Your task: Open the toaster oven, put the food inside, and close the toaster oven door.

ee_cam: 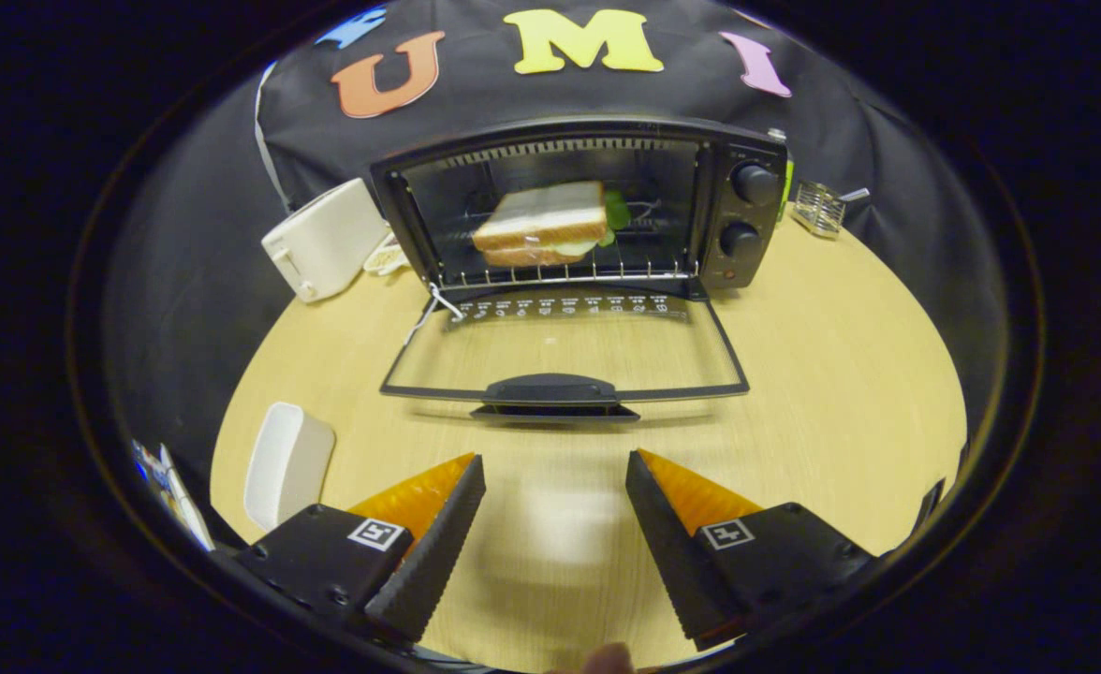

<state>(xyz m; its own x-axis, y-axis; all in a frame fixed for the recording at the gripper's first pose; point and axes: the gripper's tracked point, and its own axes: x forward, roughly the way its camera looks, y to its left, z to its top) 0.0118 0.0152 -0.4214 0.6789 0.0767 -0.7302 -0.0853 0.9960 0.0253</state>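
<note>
On the worktop [822, 374], toaster oven [579, 201] with door [565, 351] dropped flat, sandwich [541, 225] already on the rack inside; gripper [555, 477] released, holding nothing, just short of the door handle [552, 388] — closing looks next: get under the handle, swing up.

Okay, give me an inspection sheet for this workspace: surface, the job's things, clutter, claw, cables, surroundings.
Surface: light wooden table, bare between the claw and the oven door.
Job's things: toaster oven stands open, its glass door folded flat onto the table, handle toward the claw; sandwich sits on the wire rack inside.
Clutter: white toaster beside the oven; white tray near one finger; small wire rack beyond the oven's knobs.
Claw: claw open, holding nothing, short of the door handle.
Cables: a white cord at the door hinge.
Surroundings: black cloth booth wall behind the table.
</note>
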